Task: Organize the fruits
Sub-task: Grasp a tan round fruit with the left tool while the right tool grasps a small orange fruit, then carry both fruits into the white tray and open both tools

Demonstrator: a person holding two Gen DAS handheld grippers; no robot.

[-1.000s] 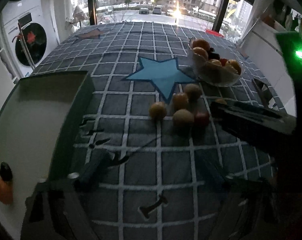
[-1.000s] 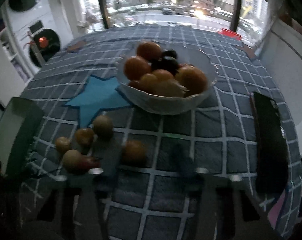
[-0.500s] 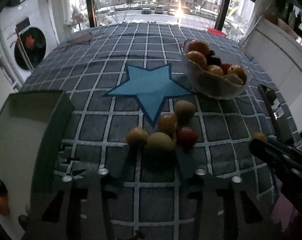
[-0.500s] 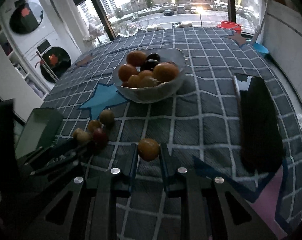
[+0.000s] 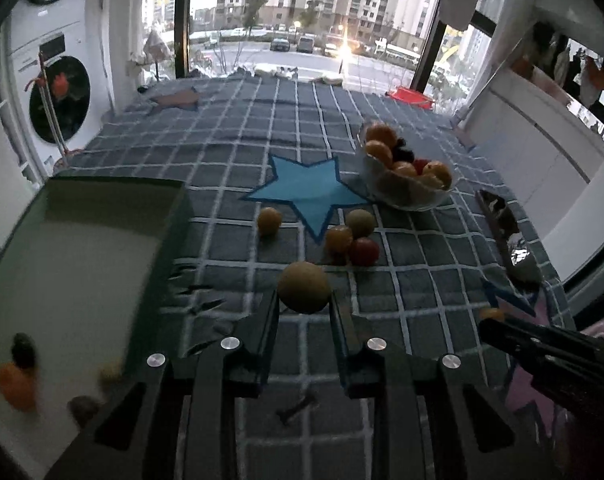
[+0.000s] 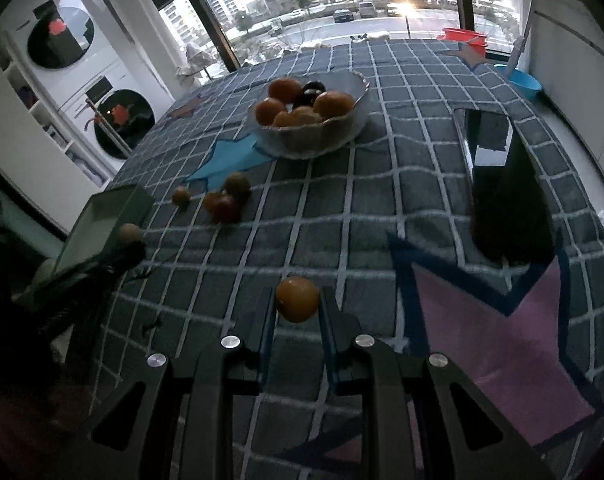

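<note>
My left gripper [image 5: 303, 304] is shut on a round yellow-green fruit [image 5: 303, 287] and holds it above the cloth, right of the green box [image 5: 170, 216]. My right gripper [image 6: 297, 307] is shut on a small orange fruit [image 6: 297, 299], lifted over the cloth. Several loose fruits [image 5: 351, 236] lie by the blue star [image 5: 305, 188]; one yellow fruit [image 5: 269, 221] lies apart to the left. A glass bowl [image 5: 405, 192] of fruit stands behind them. The box holds a few fruits [image 5: 16, 384].
A black phone [image 6: 501, 184] lies at the right of the checked tablecloth [image 6: 341, 220]. A pink star patch [image 6: 493, 328] is near the front right. Washing machines [image 5: 58, 96] stand to the left, and windows are behind the table.
Both grippers have closed on fruit and lifted: the left took the yellow-green fruit from the loose group, the right raised the orange fruit and drew back.
</note>
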